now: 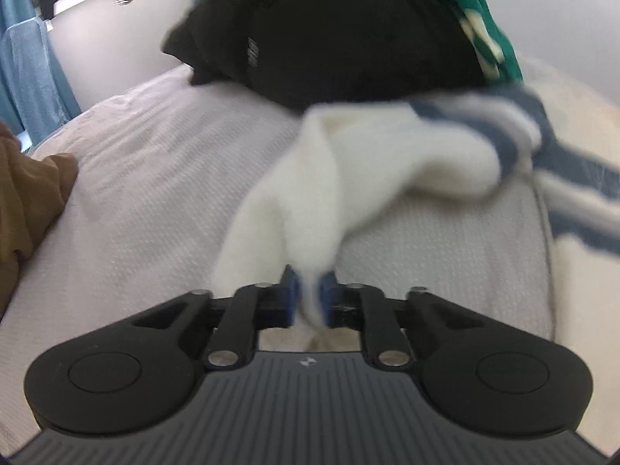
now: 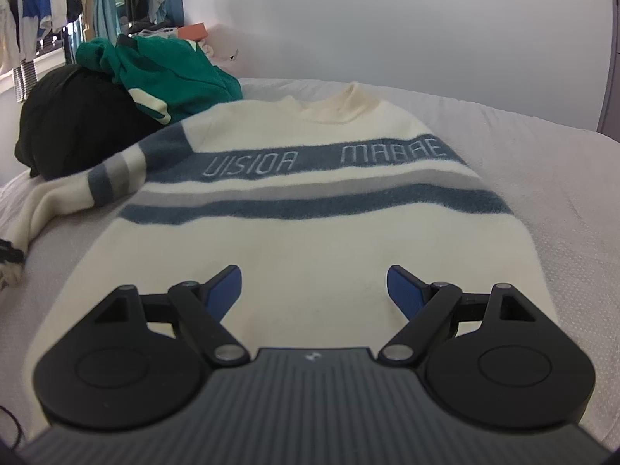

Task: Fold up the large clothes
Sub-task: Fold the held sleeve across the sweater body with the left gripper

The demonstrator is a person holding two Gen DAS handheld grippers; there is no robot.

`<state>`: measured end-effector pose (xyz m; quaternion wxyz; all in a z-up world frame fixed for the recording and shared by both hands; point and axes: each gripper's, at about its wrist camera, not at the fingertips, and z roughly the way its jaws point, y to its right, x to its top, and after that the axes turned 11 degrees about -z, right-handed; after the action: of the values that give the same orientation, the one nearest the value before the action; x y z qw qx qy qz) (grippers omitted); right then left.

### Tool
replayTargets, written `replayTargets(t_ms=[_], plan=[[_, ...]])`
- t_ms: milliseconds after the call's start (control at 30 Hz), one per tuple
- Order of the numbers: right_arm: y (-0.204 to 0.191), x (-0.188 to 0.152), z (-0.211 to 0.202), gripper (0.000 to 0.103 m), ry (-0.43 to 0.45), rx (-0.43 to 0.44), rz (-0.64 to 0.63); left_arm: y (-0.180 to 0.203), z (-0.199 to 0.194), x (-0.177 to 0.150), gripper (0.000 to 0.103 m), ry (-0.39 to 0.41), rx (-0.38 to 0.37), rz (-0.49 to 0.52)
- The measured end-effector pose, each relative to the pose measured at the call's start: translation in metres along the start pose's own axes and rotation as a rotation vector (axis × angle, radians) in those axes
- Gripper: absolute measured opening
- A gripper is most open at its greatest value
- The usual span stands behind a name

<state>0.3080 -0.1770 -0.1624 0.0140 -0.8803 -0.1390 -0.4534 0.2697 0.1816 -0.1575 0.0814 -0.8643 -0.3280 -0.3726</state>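
A cream sweater (image 2: 310, 255) with blue and grey stripes lies flat, front up, on the bed, collar at the far end. Its left sleeve (image 1: 310, 201) stretches out to the side, blurred in the left wrist view. My left gripper (image 1: 309, 290) is shut on the cuff end of that sleeve, white knit pinched between its blue pads. My right gripper (image 2: 314, 290) is open above the lower body of the sweater, nothing between its fingers. In the right wrist view the sleeve (image 2: 69, 193) trails off to the left edge.
A pile of black clothing (image 1: 329, 38) with a green garment (image 2: 166, 73) on top sits at the far side of the bed (image 1: 135, 193). A brown cloth (image 1: 31, 193) lies at the left. Clothes hang on a rack (image 2: 58, 7) by the wall.
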Motion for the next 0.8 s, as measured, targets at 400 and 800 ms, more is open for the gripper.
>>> replayTargets(t_ms=[400,800], plan=[[0.002,0.001,-0.001,0.084,-0.016,0.038,0.056,-0.119,0.037,0.074,0.011,0.100,-0.017,-0.511],[-0.002,0.004,0.022,0.083,-0.050,0.036,0.021,-0.133,0.087,0.081,0.011,0.084,0.124,-0.476]])
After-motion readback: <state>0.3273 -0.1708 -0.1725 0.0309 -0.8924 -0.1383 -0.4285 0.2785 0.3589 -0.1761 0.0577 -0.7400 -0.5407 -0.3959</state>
